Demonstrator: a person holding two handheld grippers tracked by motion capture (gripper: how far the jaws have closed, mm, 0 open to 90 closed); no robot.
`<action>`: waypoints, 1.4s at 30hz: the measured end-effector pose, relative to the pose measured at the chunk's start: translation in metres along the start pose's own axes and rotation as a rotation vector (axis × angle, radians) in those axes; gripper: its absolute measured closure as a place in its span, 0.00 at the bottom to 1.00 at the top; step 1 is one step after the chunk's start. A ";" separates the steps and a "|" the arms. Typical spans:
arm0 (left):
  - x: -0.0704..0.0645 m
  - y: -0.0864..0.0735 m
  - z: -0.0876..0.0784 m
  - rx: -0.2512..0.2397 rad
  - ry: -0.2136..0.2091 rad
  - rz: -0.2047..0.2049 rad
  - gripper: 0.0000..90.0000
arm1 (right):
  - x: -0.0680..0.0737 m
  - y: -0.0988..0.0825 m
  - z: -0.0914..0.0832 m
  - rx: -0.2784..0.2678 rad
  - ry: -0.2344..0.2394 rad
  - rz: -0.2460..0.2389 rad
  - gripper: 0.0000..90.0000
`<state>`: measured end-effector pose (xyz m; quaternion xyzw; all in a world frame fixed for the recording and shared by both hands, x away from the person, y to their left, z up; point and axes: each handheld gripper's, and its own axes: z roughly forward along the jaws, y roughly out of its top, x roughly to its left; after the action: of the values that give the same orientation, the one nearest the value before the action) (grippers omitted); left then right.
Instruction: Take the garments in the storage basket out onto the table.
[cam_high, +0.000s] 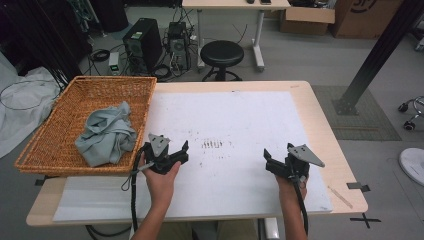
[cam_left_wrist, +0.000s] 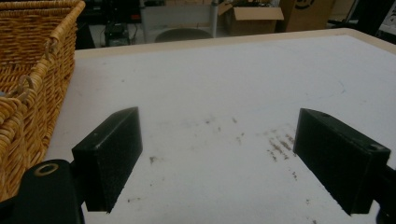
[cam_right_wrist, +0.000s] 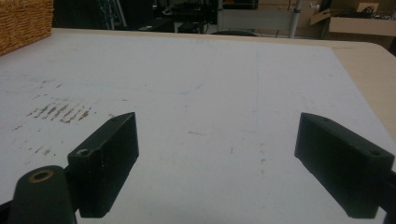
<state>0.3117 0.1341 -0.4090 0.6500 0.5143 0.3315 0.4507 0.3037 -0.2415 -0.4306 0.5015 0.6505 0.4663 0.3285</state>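
Both grippers, left (cam_high: 176, 152) & right (cam_high: 274, 162), spread wide w/ nothing between jaws. Cloth (cam_high: 106, 134) sits crumpled in basket (cam_high: 55, 145), just left of the left gripper. Likely light, soft, floppy; best pinched at a raised fold near top, not slippery.

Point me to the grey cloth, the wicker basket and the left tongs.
grey cloth (cam_high: 106, 134), high view, middle of the crumpled heap
wicker basket (cam_high: 46, 131), high view, bare woven floor
left tongs (cam_high: 168, 146), high view, between the open tips
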 end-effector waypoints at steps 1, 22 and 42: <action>0.000 0.000 0.000 0.000 0.001 0.001 0.18 | 0.000 0.000 0.000 0.001 0.000 0.000 0.15; 0.000 0.004 -0.001 -0.042 -0.036 -0.008 0.18 | -0.002 0.000 -0.001 -0.006 -0.002 0.006 0.15; 0.021 0.058 -0.018 -0.151 -0.134 0.025 0.18 | -0.002 -0.003 0.005 0.014 0.005 0.002 0.15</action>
<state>0.3223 0.1551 -0.3488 0.6414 0.4484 0.3308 0.5275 0.3074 -0.2428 -0.4355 0.5035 0.6540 0.4632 0.3229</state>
